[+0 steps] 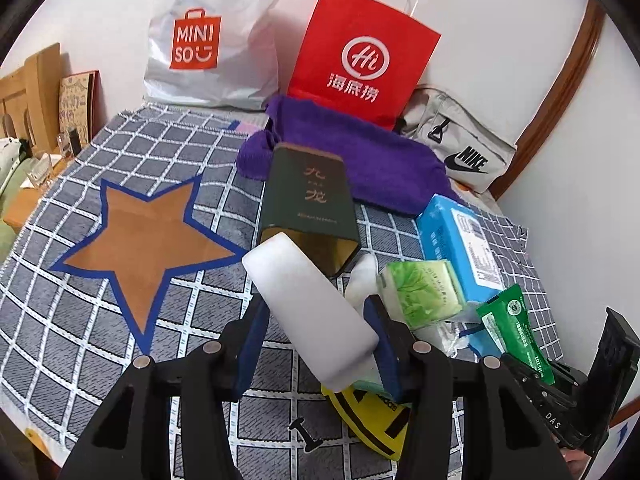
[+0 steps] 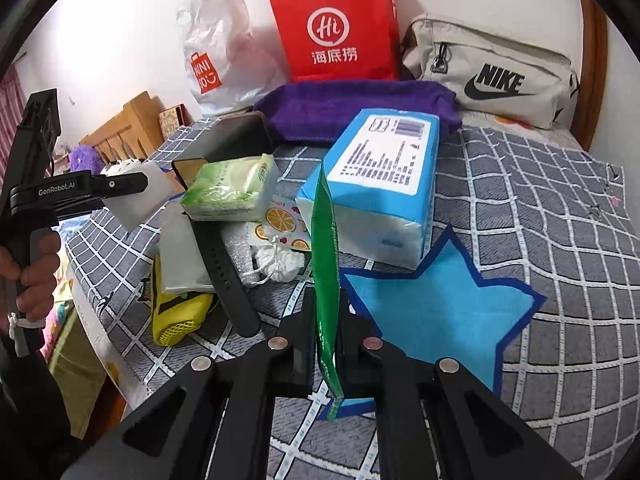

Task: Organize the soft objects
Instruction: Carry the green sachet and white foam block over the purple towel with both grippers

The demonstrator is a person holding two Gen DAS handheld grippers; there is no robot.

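My left gripper [image 1: 316, 320] is shut on a white foam block [image 1: 308, 300] and holds it above the checked cloth, right of the brown star [image 1: 148, 248]. It also shows in the right wrist view [image 2: 136, 196]. My right gripper [image 2: 326, 320] is shut on a flat green packet [image 2: 326, 272], held on edge above the blue star [image 2: 436, 312]. The packet also shows in the left wrist view [image 1: 512, 328]. A green tissue pack [image 2: 232, 188], a blue tissue pack [image 2: 380, 184] and a purple towel [image 2: 352, 108] lie on the cloth.
A dark green tin [image 1: 308, 208] lies open toward me. A black watch strap [image 2: 224, 272], a yellow mesh item [image 2: 176, 316] and a white drawstring pouch [image 2: 280, 264] lie in the pile. A Miniso bag [image 1: 200, 40], a red paper bag [image 1: 360, 60] and a Nike pouch [image 2: 496, 76] stand at the wall.
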